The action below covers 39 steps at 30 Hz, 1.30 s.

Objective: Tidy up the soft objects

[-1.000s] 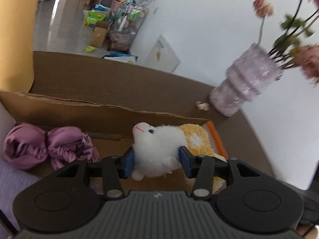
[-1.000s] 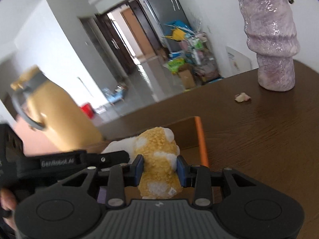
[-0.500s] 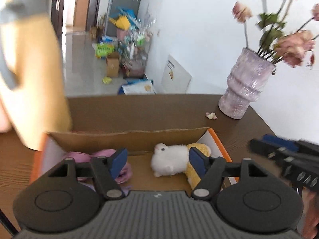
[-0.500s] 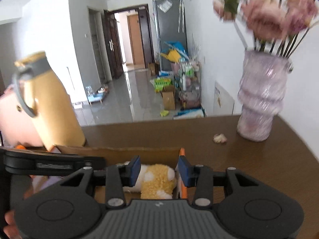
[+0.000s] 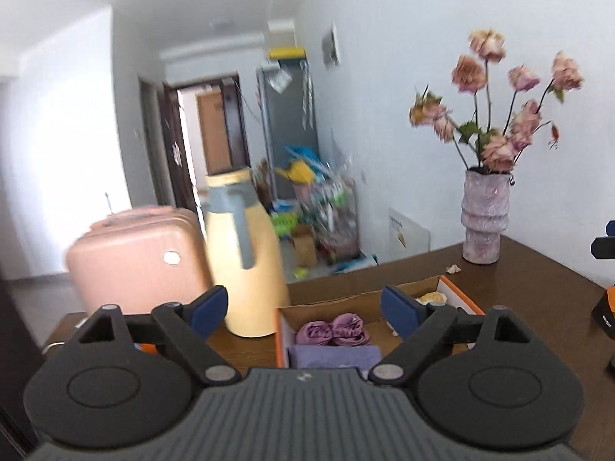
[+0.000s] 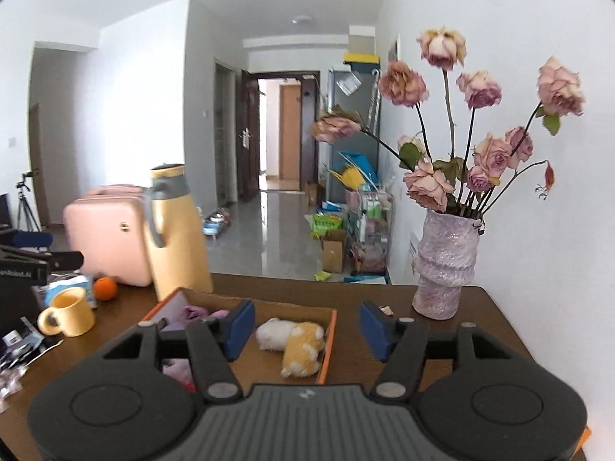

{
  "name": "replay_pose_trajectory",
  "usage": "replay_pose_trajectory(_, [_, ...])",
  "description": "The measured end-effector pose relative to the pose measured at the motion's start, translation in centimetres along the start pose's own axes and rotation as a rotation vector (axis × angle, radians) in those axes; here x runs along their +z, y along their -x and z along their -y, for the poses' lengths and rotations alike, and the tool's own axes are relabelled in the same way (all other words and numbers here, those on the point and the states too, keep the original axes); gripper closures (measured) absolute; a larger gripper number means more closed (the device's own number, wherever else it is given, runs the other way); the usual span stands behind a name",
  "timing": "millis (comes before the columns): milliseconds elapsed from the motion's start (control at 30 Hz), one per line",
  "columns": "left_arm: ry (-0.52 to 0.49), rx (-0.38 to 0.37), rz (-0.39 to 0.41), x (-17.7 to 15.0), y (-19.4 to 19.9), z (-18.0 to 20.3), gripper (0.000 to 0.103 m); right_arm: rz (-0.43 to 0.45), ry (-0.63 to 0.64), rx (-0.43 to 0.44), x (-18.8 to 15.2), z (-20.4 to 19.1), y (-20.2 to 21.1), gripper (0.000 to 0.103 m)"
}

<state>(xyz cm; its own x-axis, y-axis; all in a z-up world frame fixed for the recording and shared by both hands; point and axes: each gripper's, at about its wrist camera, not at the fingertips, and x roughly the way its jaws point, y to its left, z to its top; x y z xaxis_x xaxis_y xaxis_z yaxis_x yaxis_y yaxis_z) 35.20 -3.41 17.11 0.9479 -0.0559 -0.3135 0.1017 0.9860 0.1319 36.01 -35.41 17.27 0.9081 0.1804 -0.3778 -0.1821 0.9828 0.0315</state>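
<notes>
A domestic room with white walls and a tiled corridor running to a far doorway; in the foreground, a dark wooden table (image 6: pixel 442 342) carries the working set. An orange-edged cardboard box (image 6: pixel 329 340) sits near the middle of the table and serves as the collecting bin, which explains why the soft items lie grouped inside it rather than scattered. At its right end lie a white plush toy (image 6: pixel 273 333) and a yellow plush toy (image 6: pixel 301 351), touching one another and lying on their sides against the right wall. At its left end sit a bunched purple scrunchie (image 5: pixel 333 329) and, nearer the camera, a folded lilac cloth (image 5: pixel 333 357). This sorting by kind suggests the task is at or close to completion.

Behind the box stand a tall yellow flask (image 6: pixel 175 230) and a pink suitcase (image 6: pixel 105 232); a yellow mug (image 6: pixel 69 311) and an orange (image 6: pixel 105 288) occupy the left of the table, and a lilac vase (image 6: pixel 446 265) of dried roses stands far right, well apart from the box.

The left hand-held gripper (image 5: pixel 303 309) has its jaws spread wide, having just been opening, with nothing between the pads; the box contents show beyond the gap. The right hand-held gripper (image 6: pixel 307 330) is likewise parted and empty, its jaws also having just been opening, and it is raised clear above the plush toys, touching neither.
</notes>
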Motion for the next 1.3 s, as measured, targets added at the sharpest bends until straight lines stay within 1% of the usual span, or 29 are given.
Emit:
replay_pose_trajectory(100, [0.024, -0.012, 0.051, -3.7, 4.6, 0.2, 0.011, 0.044, 0.004, 0.022, -2.7, -1.1, 3.7, 0.042])
replay_pose_trajectory(200, [0.037, -0.041, 0.071, -8.6, 9.1, 0.8, 0.006, 0.078, -0.016, 0.059, -6.8, -2.1, 6.8, 0.041])
replay_pose_trajectory(300, [0.022, -0.074, 0.050, -13.3, 12.6, 1.2, 0.004, 0.098, -0.061, 0.078, -11.5, -3.0, 10.0, 0.039])
replay_pose_trajectory(400, [0.021, -0.062, 0.009, -17.6, 15.5, 1.6, 0.004, 0.086, -0.072, 0.072, -16.1, -4.2, 12.6, 0.036])
replay_pose_trajectory(467, [0.018, -0.086, -0.036, -19.5, 16.2, 2.0, 0.004, 0.069, -0.069, 0.057, -19.0, -5.2, 14.1, 0.031])
replay_pose_trajectory(500, [0.022, -0.094, -0.060, -20.0, 16.3, 2.0, 0.004, 0.046, -0.066, 0.054, -20.2, -5.5, 14.5, 0.031])
replay_pose_trajectory(533, [0.027, -0.099, -0.078, -20.4, 16.4, 1.9, 0.004, 0.016, -0.060, 0.064, -21.4, -5.8, 14.8, 0.031])
replay_pose_trajectory(600, [0.024, -0.105, -0.108, -20.7, 16.4, 2.0, 0.004, -0.014, -0.094, 0.079, -23.5, -6.0, 15.4, 0.031])
replay_pose_trajectory(667, [0.010, -0.115, -0.090, -20.4, 16.5, 2.6, 0.004, -0.046, -0.141, 0.110, -24.8, -5.9, 15.5, 0.031])
replay_pose_trajectory(700, [0.004, -0.125, -0.083, -20.2, 16.6, 2.8, 0.004, -0.051, -0.144, 0.111, -25.1, -5.8, 15.5, 0.031])
replay_pose_trajectory(800, [-0.004, -0.131, -0.076, -20.2, 16.5, 3.3, 0.004, -0.051, -0.135, 0.075, -25.7, -5.9, 15.7, 0.031])
replay_pose_trajectory(933, [-0.006, -0.138, -0.112, -19.9, 14.5, 4.5, 0.004, -0.047, -0.156, 0.080, -26.1, -5.2, 15.3, 0.031])
replay_pose_trajectory(1000, [0.005, -0.144, -0.140, -19.7, 13.0, 5.1, 0.004, -0.053, -0.164, 0.075, -26.1, -4.8, 14.2, 0.029])
replay_pose_trajectory(1033, [0.015, -0.150, -0.154, -19.5, 12.1, 5.5, 0.004, -0.054, -0.160, 0.066, -26.2, -4.7, 13.5, 0.026])
replay_pose_trajectory(1100, [0.042, -0.179, -0.165, -18.8, 10.2, 6.4, 0.004, -0.043, -0.109, 0.046, -26.0, -4.8, 11.9, 0.025])
replay_pose_trajectory(1167, [0.086, -0.206, -0.185, -17.5, 8.0, 7.4, 0.004, -0.062, -0.041, 0.030, -25.1, -4.6, 9.6, 0.025])
replay_pose_trajectory(1233, [0.138, -0.279, -0.181, -15.8, 5.4, 8.4, 0.004, -0.078, -0.019, 0.015, -23.8, -3.8, 6.9, 0.026])
replay_pose_trajectory(1300, [0.158, -0.331, -0.195, -14.2, 2.2, 9.6, 0.005, -0.100, -0.046, 0.019, -22.6, -2.8, 4.4, 0.027])
